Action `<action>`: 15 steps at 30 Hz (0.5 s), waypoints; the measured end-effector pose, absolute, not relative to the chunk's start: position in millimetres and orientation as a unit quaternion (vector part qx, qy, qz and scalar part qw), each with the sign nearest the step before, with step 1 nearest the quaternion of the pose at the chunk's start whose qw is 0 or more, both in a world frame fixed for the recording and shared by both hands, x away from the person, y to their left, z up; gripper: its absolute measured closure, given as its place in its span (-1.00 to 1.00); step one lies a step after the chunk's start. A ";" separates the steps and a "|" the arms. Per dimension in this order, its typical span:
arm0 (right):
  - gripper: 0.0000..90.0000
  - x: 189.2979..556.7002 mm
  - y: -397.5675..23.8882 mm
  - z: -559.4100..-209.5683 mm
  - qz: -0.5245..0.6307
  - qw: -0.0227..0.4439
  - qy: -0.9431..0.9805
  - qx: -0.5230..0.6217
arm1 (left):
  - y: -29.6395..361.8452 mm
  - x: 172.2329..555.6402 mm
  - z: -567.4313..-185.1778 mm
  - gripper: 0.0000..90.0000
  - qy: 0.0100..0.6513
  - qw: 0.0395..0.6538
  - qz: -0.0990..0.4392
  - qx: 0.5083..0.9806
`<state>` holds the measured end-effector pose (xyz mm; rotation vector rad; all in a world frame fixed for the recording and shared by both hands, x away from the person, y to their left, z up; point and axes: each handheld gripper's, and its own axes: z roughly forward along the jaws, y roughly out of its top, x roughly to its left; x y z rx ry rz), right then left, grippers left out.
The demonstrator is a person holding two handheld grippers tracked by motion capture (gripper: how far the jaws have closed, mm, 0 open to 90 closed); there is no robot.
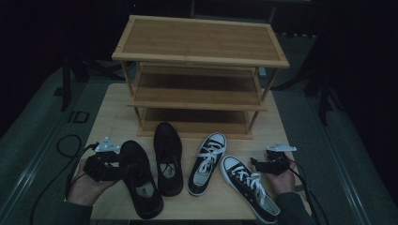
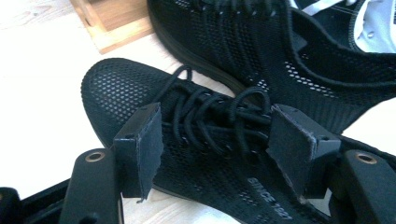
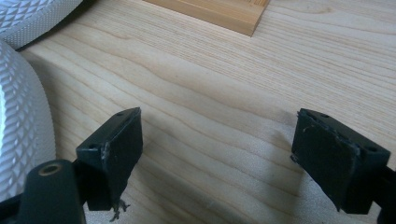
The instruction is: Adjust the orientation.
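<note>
**Left jaws wide over black shoe**

Left gripper point(image 2: 215, 140) sat w/ jaws spread wide, straddling the laces of the outer black shoe point(image 1: 139, 178); pads not pressing, nothing gripped. That shoe lay at table's point(image 1: 112, 117) front left, just beside its pair point(image 1: 168, 157). Right gripper point(image 3: 217, 154) was open too, jaws apart over bare wood, nothing btwn them, near the sneaker point(image 1: 248, 192) at front right. 2nd sneaker point(image 1: 208, 161) lay mid-table, before the rack point(image 1: 199, 61).
</note>
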<state>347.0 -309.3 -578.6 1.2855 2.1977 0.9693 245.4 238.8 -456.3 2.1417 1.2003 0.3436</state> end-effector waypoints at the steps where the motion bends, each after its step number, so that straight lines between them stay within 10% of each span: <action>1: -0.65 347.0 -309.3 -578.6 0.348 0.207 0.789 0.462 | 238.3 244.4 -456.5 -0.19 0.459 0.325 0.130 0.817; 15: -0.65 347.1 -309.3 -578.7 0.348 0.207 0.789 0.462 | 229.7 238.6 -471.7 -0.13 0.461 0.302 0.104 0.828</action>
